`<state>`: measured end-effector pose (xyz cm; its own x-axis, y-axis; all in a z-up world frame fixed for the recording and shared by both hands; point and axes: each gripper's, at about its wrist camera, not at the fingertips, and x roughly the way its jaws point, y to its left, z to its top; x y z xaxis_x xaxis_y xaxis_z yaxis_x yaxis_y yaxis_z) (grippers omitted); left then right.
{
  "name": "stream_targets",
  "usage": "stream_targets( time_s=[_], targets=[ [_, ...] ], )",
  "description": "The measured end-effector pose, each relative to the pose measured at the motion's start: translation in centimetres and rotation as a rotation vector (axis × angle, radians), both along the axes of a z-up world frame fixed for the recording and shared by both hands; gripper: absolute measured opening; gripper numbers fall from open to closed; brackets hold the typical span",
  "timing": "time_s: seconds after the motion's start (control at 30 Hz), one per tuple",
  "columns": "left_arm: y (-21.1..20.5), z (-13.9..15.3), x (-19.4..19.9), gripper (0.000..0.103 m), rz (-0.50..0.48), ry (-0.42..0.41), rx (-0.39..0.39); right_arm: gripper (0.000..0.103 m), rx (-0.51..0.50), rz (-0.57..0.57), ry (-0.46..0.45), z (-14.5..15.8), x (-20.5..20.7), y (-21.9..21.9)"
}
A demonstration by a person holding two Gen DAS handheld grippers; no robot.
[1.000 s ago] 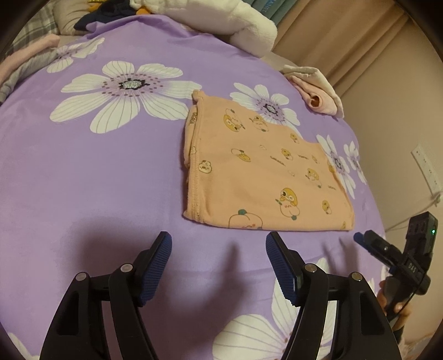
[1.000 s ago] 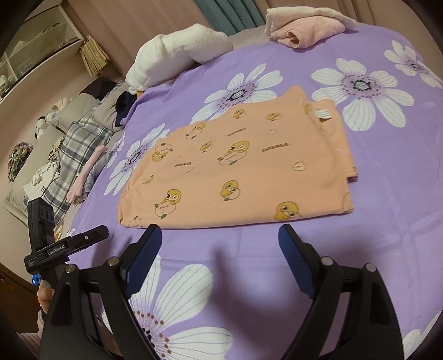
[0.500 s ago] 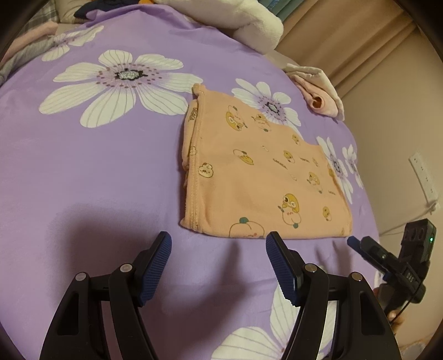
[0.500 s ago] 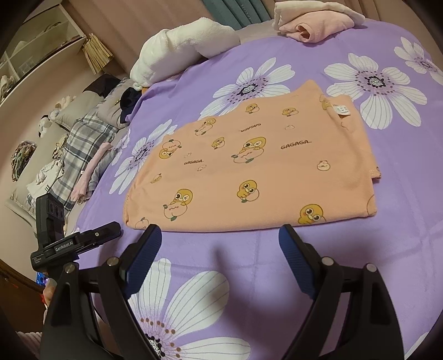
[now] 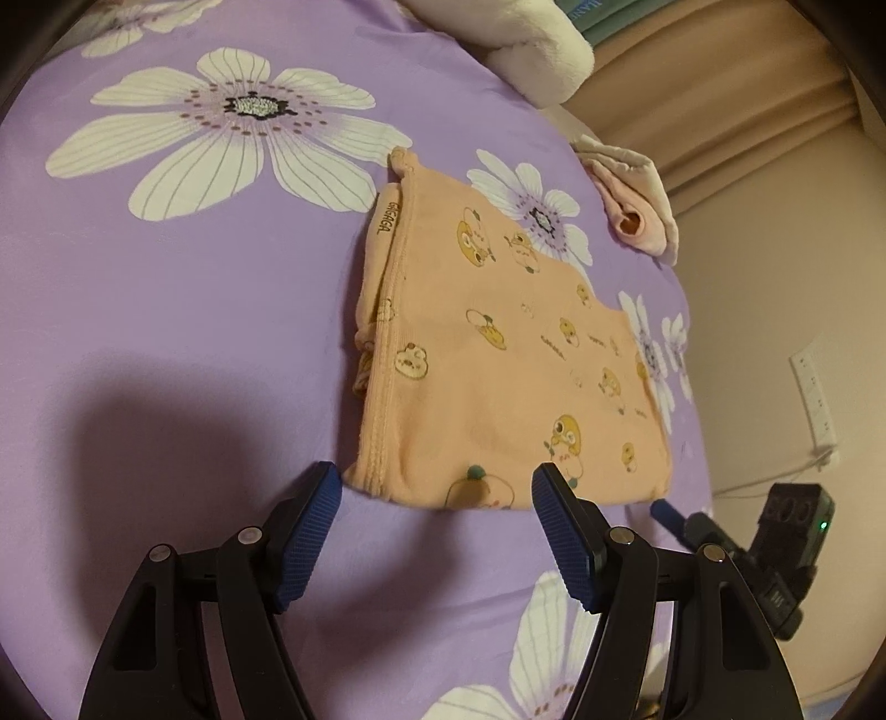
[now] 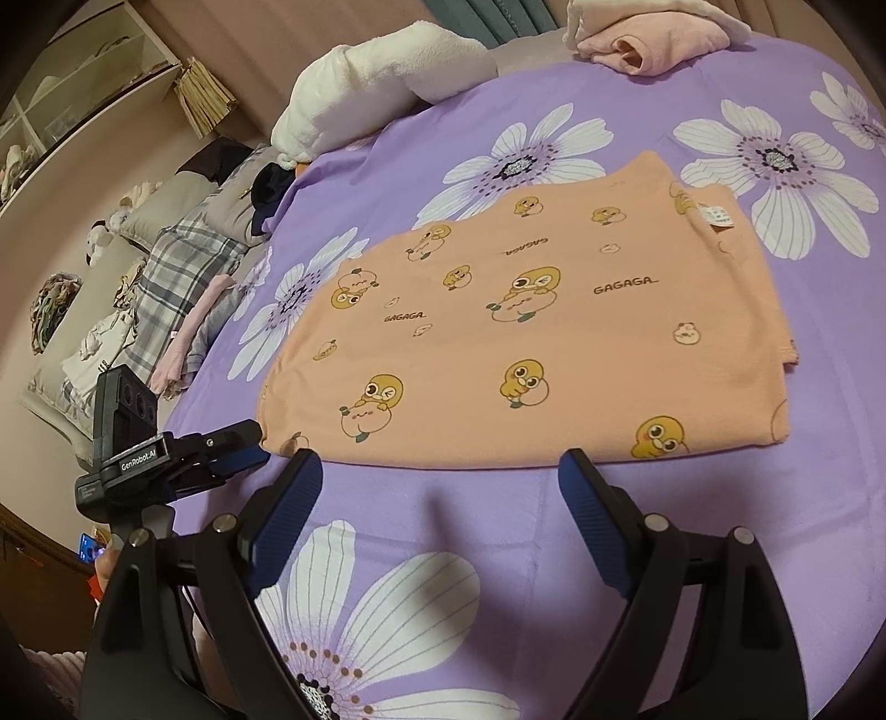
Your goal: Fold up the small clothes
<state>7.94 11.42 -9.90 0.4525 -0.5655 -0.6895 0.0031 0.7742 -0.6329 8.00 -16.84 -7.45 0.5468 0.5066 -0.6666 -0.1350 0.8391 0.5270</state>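
So both my claws are hovering at the near edge of the bed right now. My left gripper (image 5: 434,487) is spread wide with nothing in it, tips sitting just short of the near hem corner of the orange garment (image 5: 498,354). My right gripper (image 6: 440,471) is spread wide and empty too, lined up along the same near edge, closer to the other end.

The garment itself lies flat on the purple flowered bedsheet (image 6: 554,526), roughly mid-bed, already doubled over once by the look of the stacked hem layers on its left side. White tag (image 6: 714,213) shows at the far right corner.

My read: I'm at the approach for the next fold, not gripping yet. Next move probably means dropping both claws onto the near edge, pinching all the layers together, then carrying that edge over toward the far one. Thin fabric on a soft bed, so I could easily snag the sheet as well.

Further back there's a pink folded garment (image 6: 648,41) at the far edge and a white plush blanket (image 6: 387,72) beside it
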Motion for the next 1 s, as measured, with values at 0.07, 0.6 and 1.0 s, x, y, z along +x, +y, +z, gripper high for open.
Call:
stream_targets(
  time_s=[0.07,0.6,1.0],
  targets=[
    [0.1,-0.1,0.6,0.07,0.002,0.005,-0.02,0.088,0.002,0.003,0.0,0.0,0.1,0.1],
    [0.8,-0.6,5.4,0.07,0.008,0.026,-0.124,0.088,0.009,0.006,0.006,-0.4,0.7,0.2],
    [0.3,-0.7,8.0,0.07,-0.002,0.023,-0.14,0.088,0.024,0.011,0.013,-0.9,2.3,0.4]
  ],
)
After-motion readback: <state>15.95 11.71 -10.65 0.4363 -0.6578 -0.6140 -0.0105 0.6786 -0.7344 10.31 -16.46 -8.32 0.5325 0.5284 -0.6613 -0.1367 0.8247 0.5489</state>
